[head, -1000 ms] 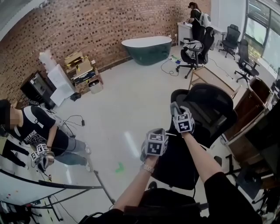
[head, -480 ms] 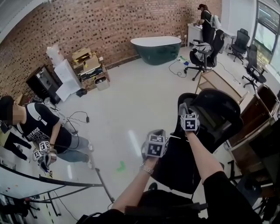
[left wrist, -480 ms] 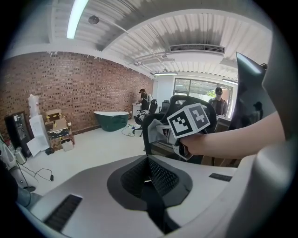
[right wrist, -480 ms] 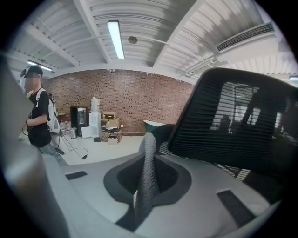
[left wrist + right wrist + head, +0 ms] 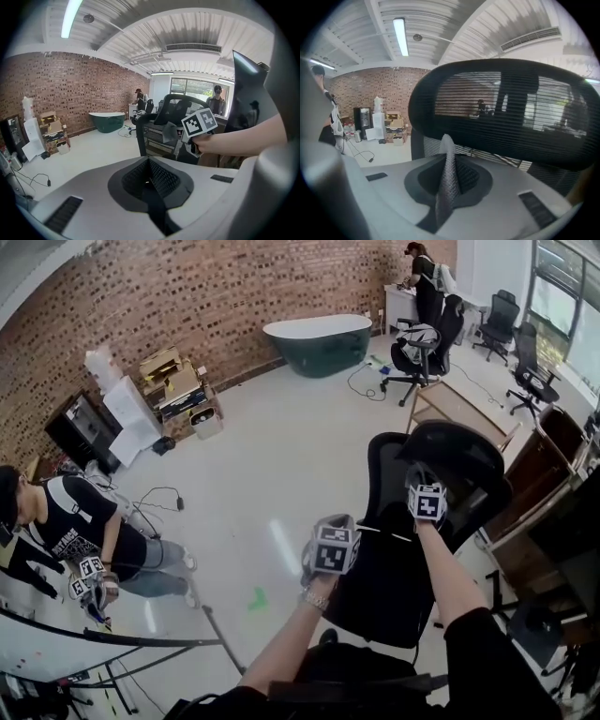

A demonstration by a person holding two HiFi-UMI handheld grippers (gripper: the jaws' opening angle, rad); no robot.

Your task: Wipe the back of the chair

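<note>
The right claw (image 5: pixel 417 480) is shut tight on a thin grey mesh cloth (image 5: pixel 447 180). The tall black mesh office chair (image 5: pixel 389 568) stands right in front of it. The left claw (image 5: pixel 149 182) is closed on nothing and is farther from the chair back.

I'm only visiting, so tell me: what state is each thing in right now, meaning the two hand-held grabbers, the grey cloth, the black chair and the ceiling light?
Chair: upright, its back toward the person.
Cloth: pinched, sticking up from the jaws by the chair's headrest; contact unclear.
Right gripper: jaws shut on the cloth.
Left gripper: jaws shut, empty, apart from the chair.
Ceiling light: on.
</note>
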